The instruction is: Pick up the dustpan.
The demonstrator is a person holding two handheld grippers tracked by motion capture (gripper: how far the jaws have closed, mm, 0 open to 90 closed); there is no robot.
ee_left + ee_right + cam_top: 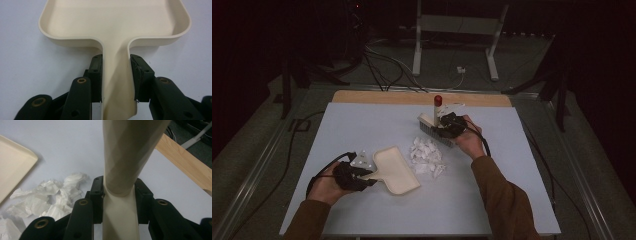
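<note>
Left tool pinched dustpan handle, right tool pinched brush handle; best to keep pan lip flat on bench, sweep paper scraps leftward.

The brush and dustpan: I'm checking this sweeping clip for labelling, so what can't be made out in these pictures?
- Brush bristles: high view, partly hidden by the right gripper and hand; too small to tell whether they touch the table.
- Brush handle's top: right gripper view, cut off by the upper edge.
- Dustpan front lip: left gripper view, cut off by the upper edge.
- Paper scraps: too small to count in the high view; cut off at the left edge in the right gripper view.
</note>
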